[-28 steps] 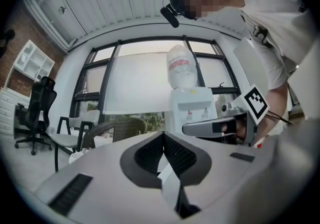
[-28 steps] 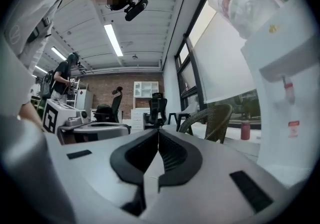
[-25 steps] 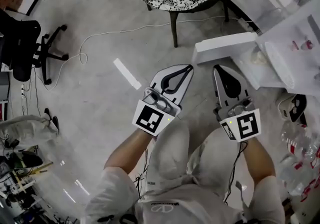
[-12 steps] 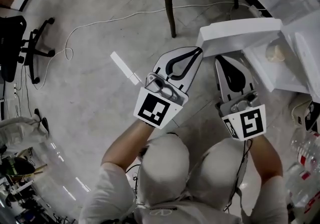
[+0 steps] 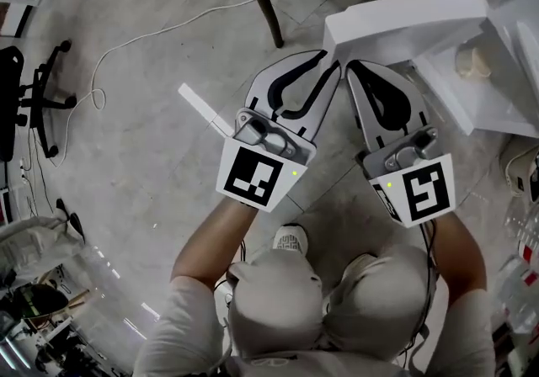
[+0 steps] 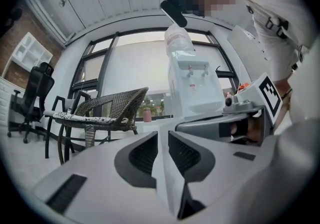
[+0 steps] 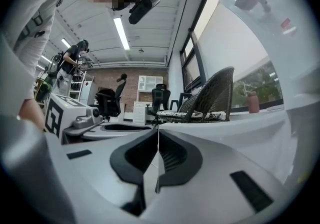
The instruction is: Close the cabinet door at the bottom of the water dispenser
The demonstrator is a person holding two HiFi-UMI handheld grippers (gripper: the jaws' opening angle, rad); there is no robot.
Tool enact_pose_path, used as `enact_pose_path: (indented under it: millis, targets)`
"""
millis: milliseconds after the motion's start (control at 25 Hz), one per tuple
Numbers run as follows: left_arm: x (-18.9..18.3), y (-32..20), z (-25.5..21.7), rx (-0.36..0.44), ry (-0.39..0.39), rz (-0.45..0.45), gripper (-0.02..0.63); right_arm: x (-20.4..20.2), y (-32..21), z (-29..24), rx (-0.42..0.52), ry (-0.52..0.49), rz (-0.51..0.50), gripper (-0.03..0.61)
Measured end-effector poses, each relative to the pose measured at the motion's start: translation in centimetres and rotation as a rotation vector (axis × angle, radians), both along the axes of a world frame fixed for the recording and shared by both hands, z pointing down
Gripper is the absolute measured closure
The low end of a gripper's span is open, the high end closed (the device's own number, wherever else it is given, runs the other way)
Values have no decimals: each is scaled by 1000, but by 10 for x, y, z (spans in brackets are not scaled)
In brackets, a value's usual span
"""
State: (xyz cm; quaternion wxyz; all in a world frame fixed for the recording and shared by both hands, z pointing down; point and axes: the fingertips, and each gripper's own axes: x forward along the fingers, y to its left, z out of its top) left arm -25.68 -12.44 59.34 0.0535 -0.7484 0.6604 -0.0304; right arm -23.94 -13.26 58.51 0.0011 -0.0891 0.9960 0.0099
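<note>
Below the white water dispenser (image 6: 192, 88): closing not begun

Its flat white cabinet door (image 5: 404, 26) stands swung wide beside both tips; the push remains. My left gripper (image 5: 330, 64) has just been opening, empty; my right gripper (image 5: 355, 66) is clenched empty, perhaps touching it.

The water dispenser (image 6: 196, 90) is a white, upright unit standing just in front of a tall window (image 6: 135, 75). It has two small taps (image 6: 190, 71) on its front and a clear bottle (image 6: 177, 43) upended on top. Down at its base the cabinet door (image 5: 404, 26) stands open. It is a plain white panel swung well out from the body, and from above it shows mostly as its thick top edge. One end meets the unit and the other hangs free over the floor (image 5: 152, 140). Beside it the lower compartment (image 5: 472, 102) lies uncovered, white inside.
</note>
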Motion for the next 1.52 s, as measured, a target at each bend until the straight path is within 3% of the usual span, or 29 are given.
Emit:
enact_pose_path:
  millis: [360, 600, 1120, 1520]
  targets:
    - [-8, -25, 11, -20, 10, 72, 423, 14, -9, 15, 11, 21, 29, 561]
    - [-14, -34, 22, -35, 10, 60, 399, 14, -7, 19, 18, 18, 17, 561]
    - [-3, -50, 22, 16, 18, 97, 400, 26, -20, 33, 0, 19, 54, 561]
    - [45, -26, 24, -82, 43, 95, 422, 80, -10, 69, 56, 90, 77, 561]
